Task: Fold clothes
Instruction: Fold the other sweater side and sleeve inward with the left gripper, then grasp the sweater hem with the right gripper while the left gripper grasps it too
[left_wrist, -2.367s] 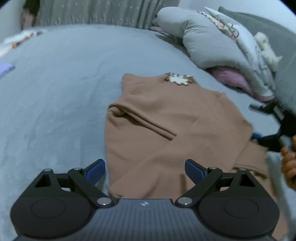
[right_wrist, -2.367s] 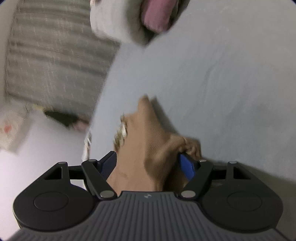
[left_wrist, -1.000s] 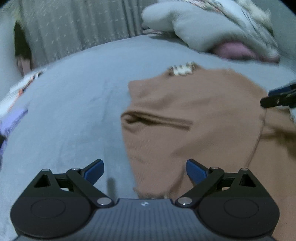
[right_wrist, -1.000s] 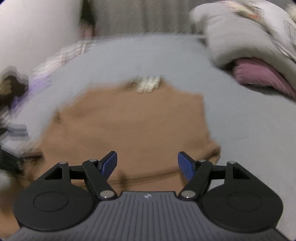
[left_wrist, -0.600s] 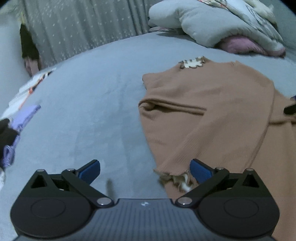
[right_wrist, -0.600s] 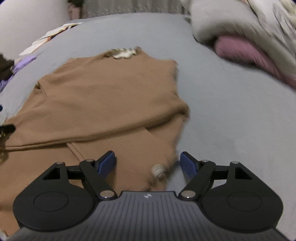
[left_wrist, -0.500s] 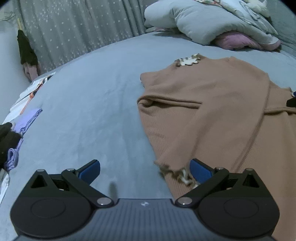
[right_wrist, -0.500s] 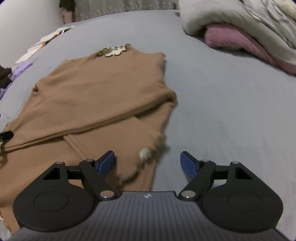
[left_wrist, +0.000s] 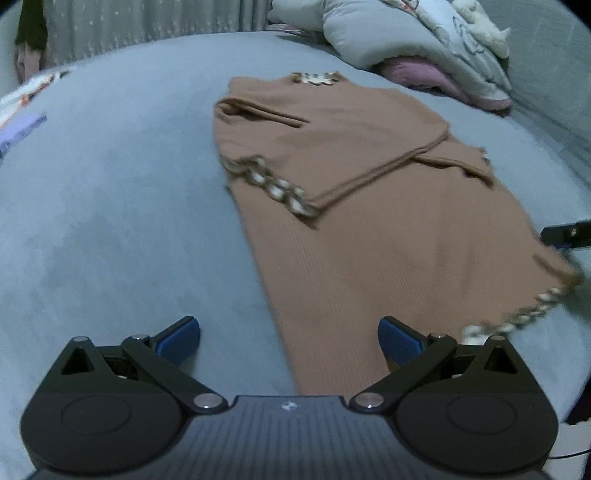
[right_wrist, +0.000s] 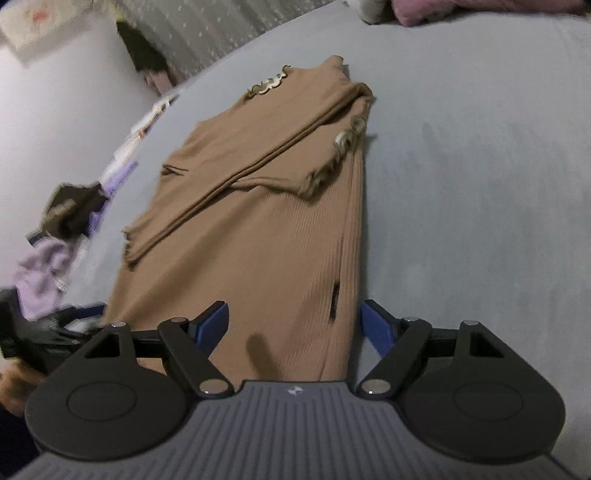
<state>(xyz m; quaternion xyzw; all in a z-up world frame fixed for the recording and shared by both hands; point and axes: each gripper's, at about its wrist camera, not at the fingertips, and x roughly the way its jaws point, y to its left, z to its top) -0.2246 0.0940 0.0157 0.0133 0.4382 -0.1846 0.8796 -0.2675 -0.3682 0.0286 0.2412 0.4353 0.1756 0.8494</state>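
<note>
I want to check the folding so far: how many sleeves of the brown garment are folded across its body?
2. One sleeve runs across the chest of the brown garment, its frilled cuff near one side edge. The other sleeve lies partly beneath it, so much of it is hidden.

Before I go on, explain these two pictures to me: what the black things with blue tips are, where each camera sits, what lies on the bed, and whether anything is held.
There is no robot arm here. A person holds a two-fingered grasping tool in each hand, and a wide-angle camera on each tool looks forward along its fingers. The black arms with blue pads at the bottom of each picture are that tool's own fingers.

One picture is from the left tool, the other from the right tool. Both stand open and hold nothing.

A brown long-sleeved garment lies flat on the grey-blue bed cover, both sleeves folded across its front. Each tool hovers near the hem. A heap of bedding sits beyond the collar. Other clothes lie off to the side in the right tool's view.
</note>
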